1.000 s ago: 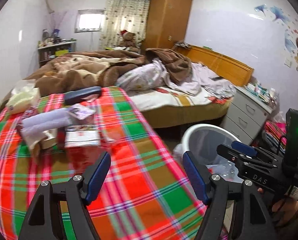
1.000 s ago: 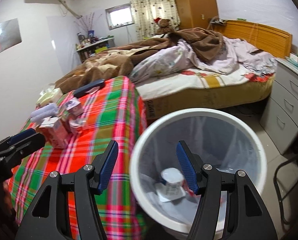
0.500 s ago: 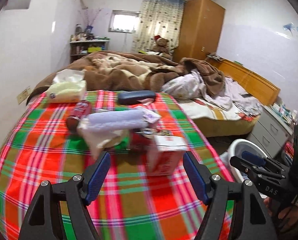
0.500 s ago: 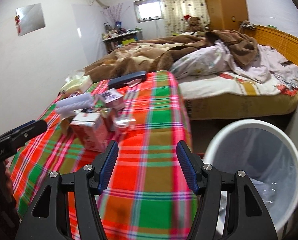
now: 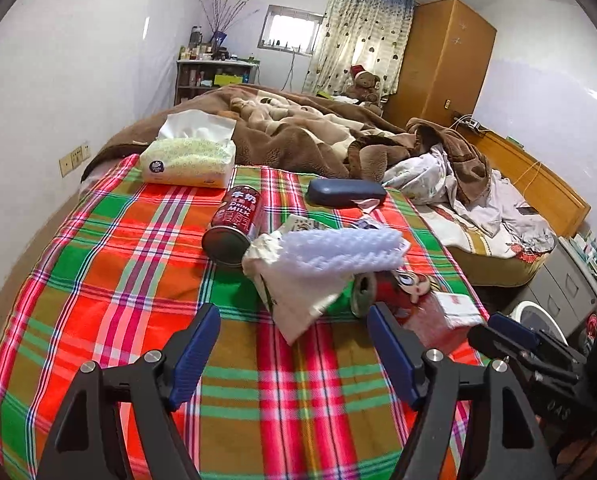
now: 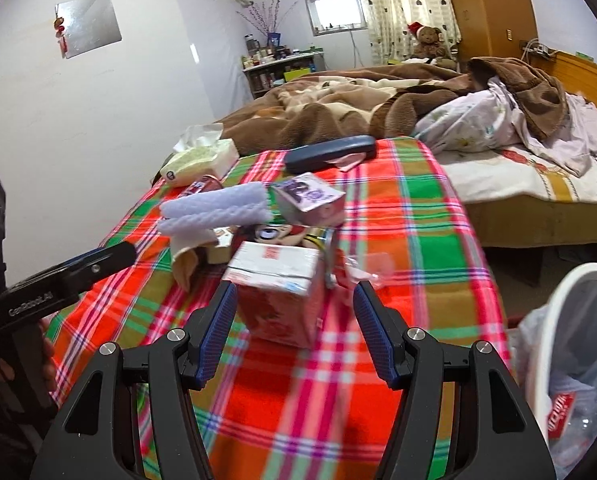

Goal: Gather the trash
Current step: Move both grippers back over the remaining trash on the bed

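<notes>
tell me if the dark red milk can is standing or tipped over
Tipped over: the dark red cylindrical metal milk can lies on its side on the plaid tablecloth, its round end facing the camera.

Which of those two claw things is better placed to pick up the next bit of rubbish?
Probably the right gripper: it is open with the red-and-white carton sitting directly between its fingers, and the white bin is beside it. The left gripper is open too, facing crumpled paper.

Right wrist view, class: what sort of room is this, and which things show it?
Most likely a home bedroom: an unmade bed with brown blankets, a wooden wardrobe, and a teddy bear by the curtained window. A plaid-covered table holds the trash.
</notes>
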{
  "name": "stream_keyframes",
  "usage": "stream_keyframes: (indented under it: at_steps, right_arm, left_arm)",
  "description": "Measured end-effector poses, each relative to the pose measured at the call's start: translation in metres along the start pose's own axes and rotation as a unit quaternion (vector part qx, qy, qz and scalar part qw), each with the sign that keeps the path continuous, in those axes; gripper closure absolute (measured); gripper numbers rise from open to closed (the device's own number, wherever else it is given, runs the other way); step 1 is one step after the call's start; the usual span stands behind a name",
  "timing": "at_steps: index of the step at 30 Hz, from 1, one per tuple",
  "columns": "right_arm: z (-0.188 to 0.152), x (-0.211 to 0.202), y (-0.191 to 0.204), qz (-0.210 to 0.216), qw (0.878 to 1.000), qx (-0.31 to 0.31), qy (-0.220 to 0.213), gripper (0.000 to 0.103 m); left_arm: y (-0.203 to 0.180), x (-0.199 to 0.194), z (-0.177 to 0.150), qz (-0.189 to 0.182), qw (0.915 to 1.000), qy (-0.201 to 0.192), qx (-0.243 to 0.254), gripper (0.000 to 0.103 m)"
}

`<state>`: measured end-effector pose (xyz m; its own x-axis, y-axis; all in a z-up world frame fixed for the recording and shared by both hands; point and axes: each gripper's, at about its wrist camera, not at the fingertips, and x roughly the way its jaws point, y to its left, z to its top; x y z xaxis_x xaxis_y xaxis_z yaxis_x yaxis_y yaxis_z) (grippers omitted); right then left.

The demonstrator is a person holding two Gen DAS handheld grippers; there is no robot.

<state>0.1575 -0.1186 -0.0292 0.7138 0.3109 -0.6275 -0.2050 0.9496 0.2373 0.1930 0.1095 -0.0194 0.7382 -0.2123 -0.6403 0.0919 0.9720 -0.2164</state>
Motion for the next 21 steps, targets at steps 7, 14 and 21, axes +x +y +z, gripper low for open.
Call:
stream_keyframes:
  at_steps: [7, 14, 21]
  right_arm:
    - [0.002, 0.022, 0.012, -0.021, 1.0, 0.005, 0.018, 0.04]
    - [0.002, 0.03, 0.012, -0.053, 0.998, 0.015, 0.024, 0.04]
    - [0.002, 0.032, 0.006, -0.071, 0.997, 0.024, 0.02, 0.04]
  left_arm:
    - [0.012, 0.029, 0.011, -0.012, 0.9996, 0.027, -0.004, 0.025]
    - [0.014, 0.054, 0.021, -0.022, 0.9989, 0.04, -0.011, 0.024]
    - [0.009, 0.074, 0.025, -0.02, 0.9981, 0.057, -0.009, 0.024]
